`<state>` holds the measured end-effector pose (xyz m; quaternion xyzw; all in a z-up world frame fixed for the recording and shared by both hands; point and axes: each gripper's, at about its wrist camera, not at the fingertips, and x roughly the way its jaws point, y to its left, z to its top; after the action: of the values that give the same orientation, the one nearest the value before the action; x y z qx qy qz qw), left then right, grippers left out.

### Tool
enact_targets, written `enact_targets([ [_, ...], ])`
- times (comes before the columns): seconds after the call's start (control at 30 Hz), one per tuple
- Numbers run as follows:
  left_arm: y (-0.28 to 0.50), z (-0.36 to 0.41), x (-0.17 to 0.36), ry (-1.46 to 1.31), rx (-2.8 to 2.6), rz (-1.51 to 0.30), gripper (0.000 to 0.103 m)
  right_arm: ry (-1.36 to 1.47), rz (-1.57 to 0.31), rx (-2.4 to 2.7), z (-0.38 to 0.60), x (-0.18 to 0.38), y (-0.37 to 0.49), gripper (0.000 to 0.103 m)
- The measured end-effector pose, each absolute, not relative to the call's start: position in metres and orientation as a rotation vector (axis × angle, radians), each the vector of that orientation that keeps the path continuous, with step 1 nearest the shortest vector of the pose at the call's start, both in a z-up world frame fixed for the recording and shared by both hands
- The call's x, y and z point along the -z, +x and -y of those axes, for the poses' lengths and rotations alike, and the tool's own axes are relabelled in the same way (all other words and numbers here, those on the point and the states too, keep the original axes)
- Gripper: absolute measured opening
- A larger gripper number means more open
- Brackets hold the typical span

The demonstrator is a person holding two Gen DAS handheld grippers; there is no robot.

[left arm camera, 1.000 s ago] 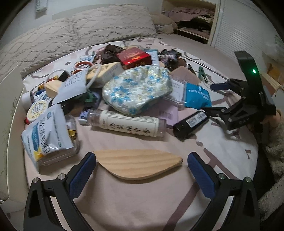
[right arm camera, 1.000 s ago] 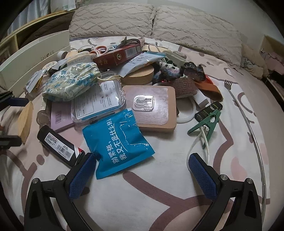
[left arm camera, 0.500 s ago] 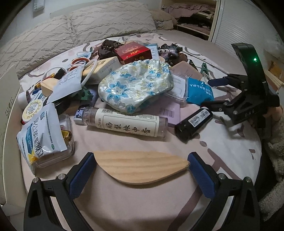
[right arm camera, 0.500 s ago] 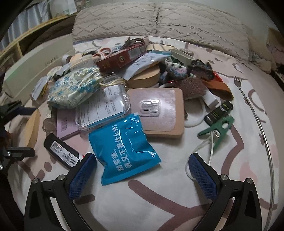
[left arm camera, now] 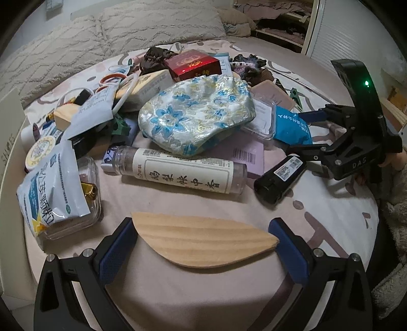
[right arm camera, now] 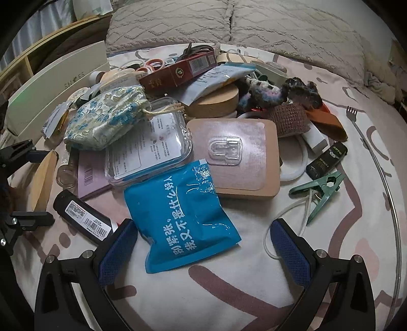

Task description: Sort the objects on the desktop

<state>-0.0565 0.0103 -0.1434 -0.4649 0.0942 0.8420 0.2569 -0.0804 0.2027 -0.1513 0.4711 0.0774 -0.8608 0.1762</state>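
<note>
A heap of small household objects covers a patterned bed sheet (right arm camera: pixel 254 280), with the floral drawstring pouch (left arm camera: pixel 195 114) at its centre. In the left wrist view, the left tool (left arm camera: pixel 203 244) spreads wide around a leaf-shaped wooden board (left arm camera: pixel 203 244) that lies flat on the sheet in front of the pouch; the blue pads sit at the board's two tips, and whether they press on it cannot be told. Between board and pouch lies a clear tube with a white label (left arm camera: pixel 178 173), on its side. To the pouch's right, a black labelled cylinder (left arm camera: pixel 279 178) lies just beside the right tool (left arm camera: pixel 302 135), which comes in from that side. In the right wrist view, the right tool (right arm camera: pixel 203 244) stands wide open, holding nothing, with the near end of a blue foil packet (right arm camera: pixel 180 221) between its pads. Past the packet, right of the pouch, lies a tan square block with a clear adhesive hook (right arm camera: pixel 231 155) on top, and beside it a clear plastic case (right arm camera: pixel 150 147) on which the pouch partly rests. A green clothespin (right arm camera: pixel 320 191) and a metal fork-tipped rod (right arm camera: pixel 376 163) lie farther right of the pouch. A red carton (right arm camera: pixel 178 71) sits behind the pouch, toward the pillows (right arm camera: pixel 229 23).
</note>
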Motion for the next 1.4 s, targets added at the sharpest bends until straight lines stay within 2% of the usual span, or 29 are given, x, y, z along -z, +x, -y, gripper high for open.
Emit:
enact_targets([
  [0.83,-0.054,-0.008,0.144,-1.240,-2.283,-0.238,0.103,1.076,-0.036,2.386,-0.214,0.129,-0.057,0.103],
  [1.17,-0.054,-0.009,0.144,-1.239,-2.284,-0.244,0.103,1.088,0.075,2.238,-0.209,0.127,-0.040,0.103],
  [1.4,-0.054,-0.008,0.145,-1.240,-2.284,-0.244,0.103,1.108,0.121,2.362,-0.232,0.121,-0.044,0.103],
])
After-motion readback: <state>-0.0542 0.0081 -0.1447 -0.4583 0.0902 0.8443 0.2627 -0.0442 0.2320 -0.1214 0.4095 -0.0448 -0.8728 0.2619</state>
